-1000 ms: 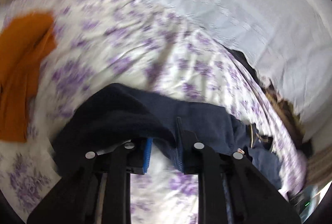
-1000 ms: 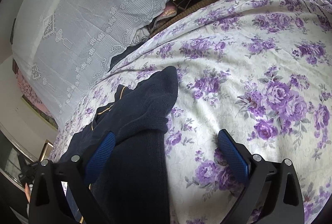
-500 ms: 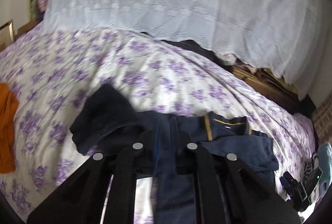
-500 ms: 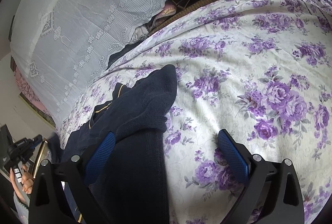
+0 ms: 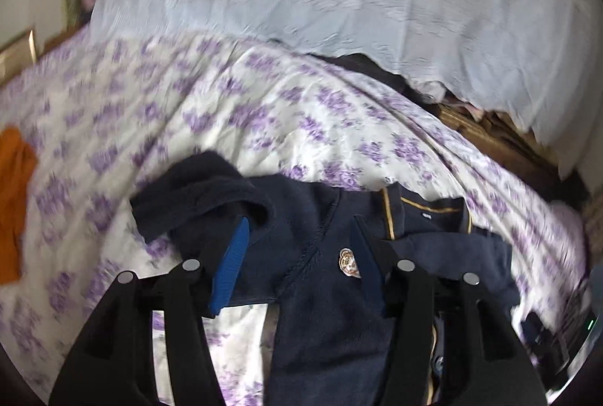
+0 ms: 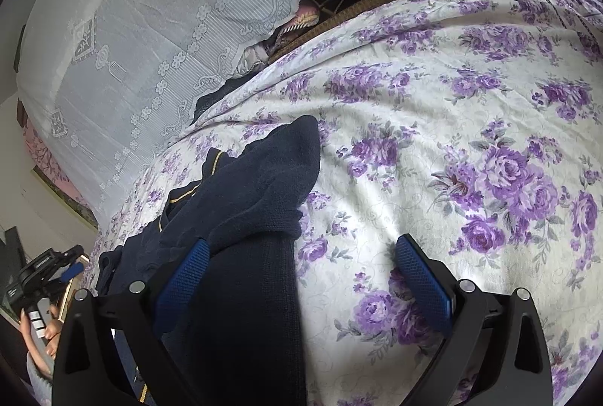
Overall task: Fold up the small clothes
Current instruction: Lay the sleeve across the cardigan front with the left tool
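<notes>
The dark blue sweater (image 5: 324,278) lies on the flowery bed sheet (image 5: 301,127). The left gripper (image 5: 297,259) is opening above it, pads not pressing. The right gripper (image 6: 301,270) is wide apart, holding nothing. The folded sleeve (image 6: 279,172) could flop back because it looks thick and bumpy.

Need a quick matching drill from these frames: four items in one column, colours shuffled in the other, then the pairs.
Items:
1. garment under the tools
2. cloth at far left edge
3. lace drape behind the bed
4. bedsheet flowers

Colours:
A. purple
B. white
C. navy
D. orange

Pairs: 1-C, 2-D, 3-B, 4-A
</notes>
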`<state>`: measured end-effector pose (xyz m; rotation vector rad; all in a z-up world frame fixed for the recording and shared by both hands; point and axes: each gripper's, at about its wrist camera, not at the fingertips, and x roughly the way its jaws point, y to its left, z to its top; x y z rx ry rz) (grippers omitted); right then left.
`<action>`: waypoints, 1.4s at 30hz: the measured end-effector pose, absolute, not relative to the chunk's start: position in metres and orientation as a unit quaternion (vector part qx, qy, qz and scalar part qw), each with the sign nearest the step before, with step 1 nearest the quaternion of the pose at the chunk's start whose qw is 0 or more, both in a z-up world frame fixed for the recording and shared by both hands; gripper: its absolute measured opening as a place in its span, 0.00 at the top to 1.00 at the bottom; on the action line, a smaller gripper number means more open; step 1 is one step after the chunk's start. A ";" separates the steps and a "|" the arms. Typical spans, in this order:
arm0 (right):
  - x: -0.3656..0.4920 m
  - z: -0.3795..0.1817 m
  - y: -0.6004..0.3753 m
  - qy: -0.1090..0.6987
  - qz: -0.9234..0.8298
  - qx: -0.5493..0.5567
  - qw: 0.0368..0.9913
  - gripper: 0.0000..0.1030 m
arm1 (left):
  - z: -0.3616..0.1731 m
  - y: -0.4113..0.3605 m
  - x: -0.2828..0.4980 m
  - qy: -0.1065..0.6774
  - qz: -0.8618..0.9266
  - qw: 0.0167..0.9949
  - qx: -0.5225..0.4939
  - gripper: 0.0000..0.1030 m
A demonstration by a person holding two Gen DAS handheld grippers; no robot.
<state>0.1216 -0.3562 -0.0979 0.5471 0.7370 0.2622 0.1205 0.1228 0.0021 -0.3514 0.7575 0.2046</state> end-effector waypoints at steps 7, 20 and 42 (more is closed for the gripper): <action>0.122 -0.098 -0.356 0.356 0.125 0.262 0.888 0.03 | -0.020 0.127 0.143 0.388 0.149 0.885 -0.211 0.47; 0.123 -0.098 -0.356 0.357 0.124 0.261 0.888 0.03 | -0.061 0.171 0.188 0.429 0.214 0.834 -0.272 0.90; 0.123 -0.098 -0.355 0.358 0.124 0.259 0.889 0.03 | 0.023 0.055 0.146 0.356 0.018 0.922 -0.150 0.93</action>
